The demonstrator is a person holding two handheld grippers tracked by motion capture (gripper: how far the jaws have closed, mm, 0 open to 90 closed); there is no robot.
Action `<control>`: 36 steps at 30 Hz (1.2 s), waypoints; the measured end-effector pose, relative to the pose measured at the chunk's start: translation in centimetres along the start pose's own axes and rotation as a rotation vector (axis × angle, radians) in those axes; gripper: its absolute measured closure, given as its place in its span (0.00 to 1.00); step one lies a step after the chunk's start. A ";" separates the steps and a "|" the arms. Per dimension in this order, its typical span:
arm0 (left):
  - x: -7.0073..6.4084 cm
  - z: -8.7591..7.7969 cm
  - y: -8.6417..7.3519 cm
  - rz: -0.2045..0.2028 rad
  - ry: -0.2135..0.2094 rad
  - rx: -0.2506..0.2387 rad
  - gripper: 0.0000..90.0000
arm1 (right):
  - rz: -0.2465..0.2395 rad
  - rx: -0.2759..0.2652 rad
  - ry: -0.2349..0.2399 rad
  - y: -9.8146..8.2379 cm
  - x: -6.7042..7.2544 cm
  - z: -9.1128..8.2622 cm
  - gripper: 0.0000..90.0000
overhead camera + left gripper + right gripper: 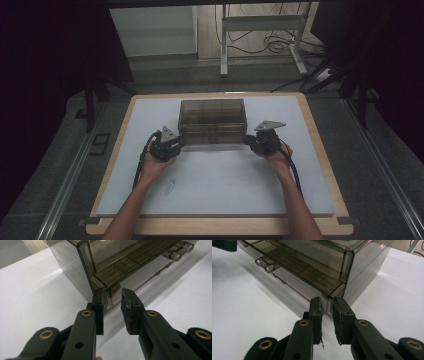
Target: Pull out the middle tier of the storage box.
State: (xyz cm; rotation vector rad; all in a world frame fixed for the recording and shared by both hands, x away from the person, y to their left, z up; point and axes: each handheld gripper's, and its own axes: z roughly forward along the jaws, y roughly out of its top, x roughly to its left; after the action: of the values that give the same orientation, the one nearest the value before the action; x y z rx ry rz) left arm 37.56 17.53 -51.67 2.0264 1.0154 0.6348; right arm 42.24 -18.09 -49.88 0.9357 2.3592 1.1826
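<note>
The left gripper (pixel 112 305) is being held at the near left corner of the smoky clear box (pixel 212 122). Its jaws are standing narrow, with a small tab at the box's lower corner (pixel 108 298) sitting between them; one pad is being pressed against it, the other is standing just apart, so a full grip cannot be told. The right gripper (pixel 327 310) is being held at the near right corner, its jaws likewise drawn narrow around a thin tab (pixel 327 305) at the bottom edge, with the pads lying close on both sides; whether they are pinching is not clear.

Outward from the tools, the box is being shown as a tinted, see-through plastic case, brownish grey, with a divided tray inside whose floor is being crossed by a grid of dark lines. Two short clear cylindrical knobs (pixel 264 266) are sticking out of its front face. It is standing upright toward the far middle of the white mat (pixel 225 185), which is lying on a wooden tabletop (pixel 320 135). A small pale slip (pixel 171 187) is lying on the mat near the left hand (pixel 155 165). No writing or brand is being made out anywhere.
</note>
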 end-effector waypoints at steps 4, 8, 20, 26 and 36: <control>-0.1 0.0 0.0 0.011 0.009 0.002 0.84 | -0.005 0.008 -0.006 -0.1 0.1 0.3 0.84; -0.2 0.0 0.0 0.025 0.015 0.001 0.84 | -0.011 0.011 -0.010 -0.1 0.1 0.4 0.84; -0.4 -0.3 -0.4 0.042 0.011 -0.007 0.84 | -0.018 0.017 -0.010 -0.2 0.4 0.1 0.85; -0.6 -0.7 -0.7 0.054 0.010 -0.008 0.85 | -0.019 0.011 -0.006 -0.5 0.6 -0.1 0.85; -1.1 -1.2 -1.1 0.048 0.002 -0.019 0.85 | -0.020 0.000 -0.002 -1.0 1.0 -0.7 0.85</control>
State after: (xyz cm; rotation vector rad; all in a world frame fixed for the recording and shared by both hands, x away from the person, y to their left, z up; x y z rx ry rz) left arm 35.67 17.54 -51.97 2.0391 0.9604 0.6701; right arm 40.68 -18.23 -50.29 0.9102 2.3611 1.1738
